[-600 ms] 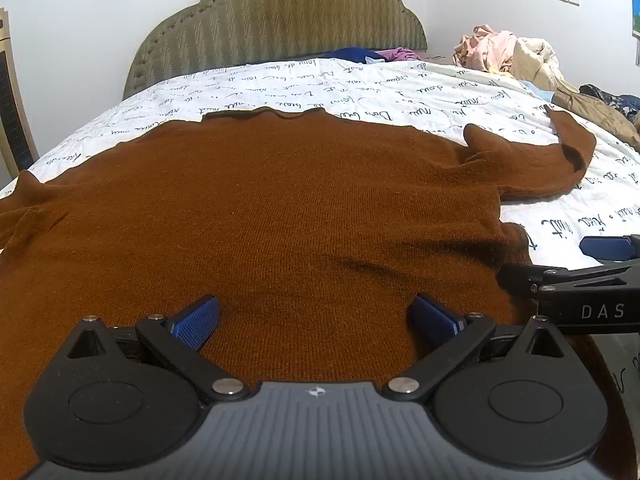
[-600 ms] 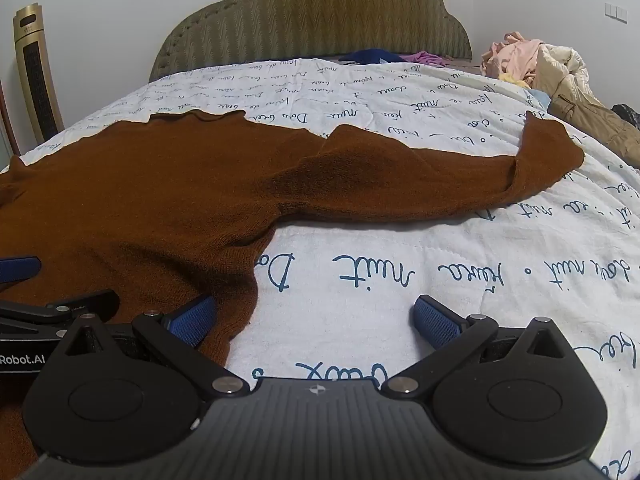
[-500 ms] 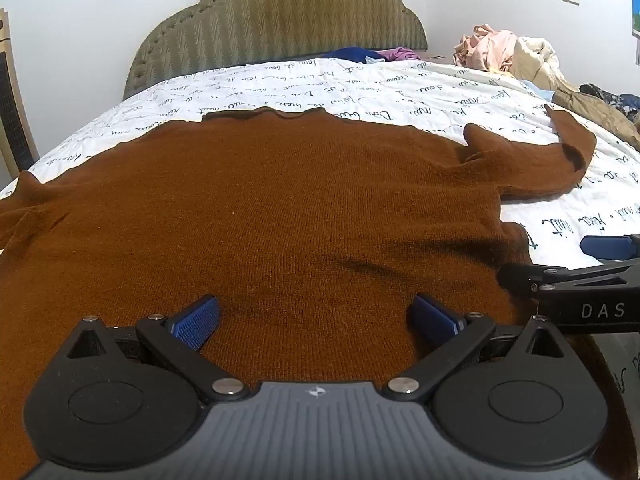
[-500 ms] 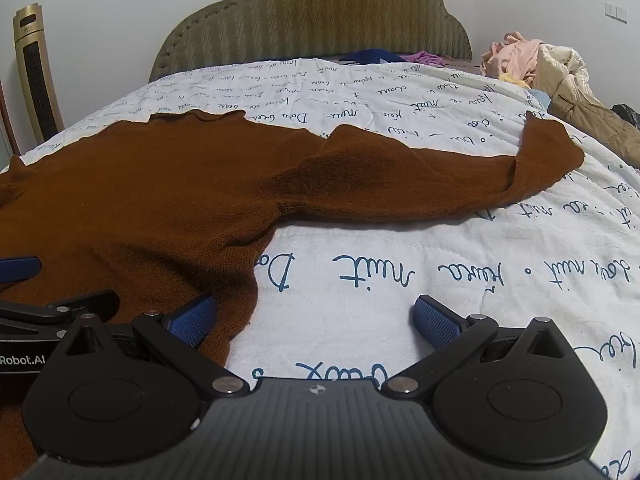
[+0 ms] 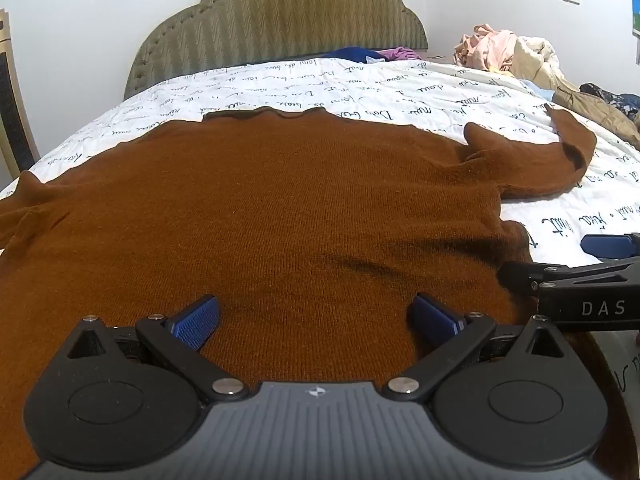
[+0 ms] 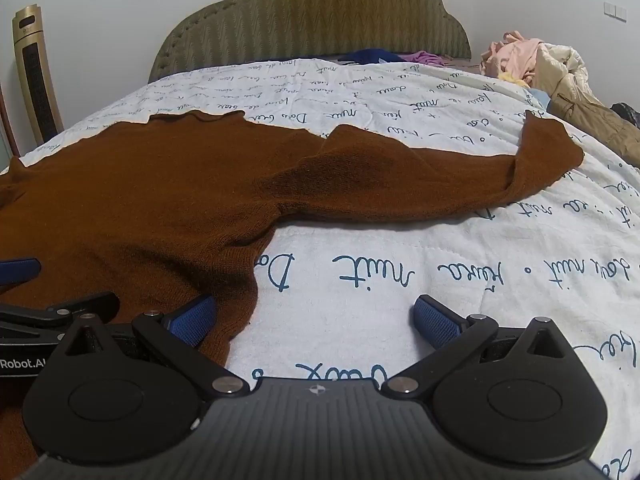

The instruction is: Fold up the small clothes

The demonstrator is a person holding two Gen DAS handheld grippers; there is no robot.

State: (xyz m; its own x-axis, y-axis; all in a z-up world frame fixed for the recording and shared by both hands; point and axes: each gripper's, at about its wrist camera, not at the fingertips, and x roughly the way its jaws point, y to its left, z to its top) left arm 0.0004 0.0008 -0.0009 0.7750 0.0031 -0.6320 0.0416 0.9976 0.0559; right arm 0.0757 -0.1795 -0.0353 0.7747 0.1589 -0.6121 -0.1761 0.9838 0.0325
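Brown knit sweater (image 5: 280,208) is lying spread flat on the bed (image 6: 400,240), one sleeve (image 6: 440,184) stretching out to the right. Left gripper (image 5: 316,316) is hovering over the sweater body — jaws wide apart, holding nothing. Right gripper (image 6: 316,316) is straddling the sweater's side edge — likewise spread and empty.

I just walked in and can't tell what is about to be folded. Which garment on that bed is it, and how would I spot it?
Start at the bed with the padded olive headboard and the white quilt printed with dark handwriting. Spread flat across the quilt's near half lies a rust-brown knitted sweater, sleeves stretched out sideways. It is the only garment laid out flat; the other clothes sit in a crumpled heap at the far right edge.
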